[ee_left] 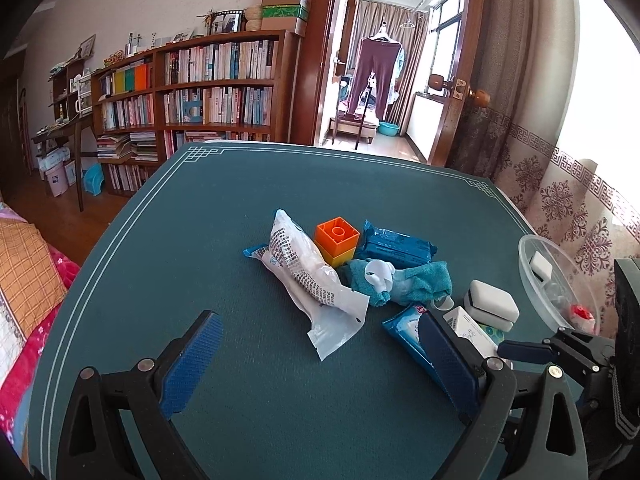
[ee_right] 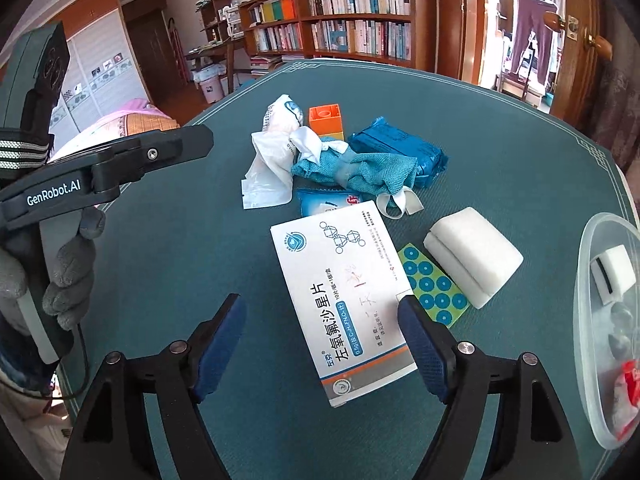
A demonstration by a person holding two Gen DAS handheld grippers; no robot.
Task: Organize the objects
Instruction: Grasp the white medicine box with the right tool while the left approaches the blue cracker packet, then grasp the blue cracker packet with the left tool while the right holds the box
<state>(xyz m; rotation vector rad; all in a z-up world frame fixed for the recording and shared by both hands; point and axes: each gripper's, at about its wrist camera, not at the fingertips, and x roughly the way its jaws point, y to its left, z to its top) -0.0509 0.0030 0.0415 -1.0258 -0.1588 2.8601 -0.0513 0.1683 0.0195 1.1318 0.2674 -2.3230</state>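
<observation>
While jaws gape, medicine box (ee_right: 352, 300) apparently lies free.

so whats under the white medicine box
The medicine box lies on a blue-white packet at its far end and overlaps a green dotted sheet on the right. How far either extends beneath it is hidden.

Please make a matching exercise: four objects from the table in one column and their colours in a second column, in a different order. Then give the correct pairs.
Objects:
1. toy block
2. cloth
3. sponge
4. dotted card

Colours:
A. white
B. green with blue dots
C. orange
D. teal

Pairs: 1-C, 2-D, 3-A, 4-B
</observation>
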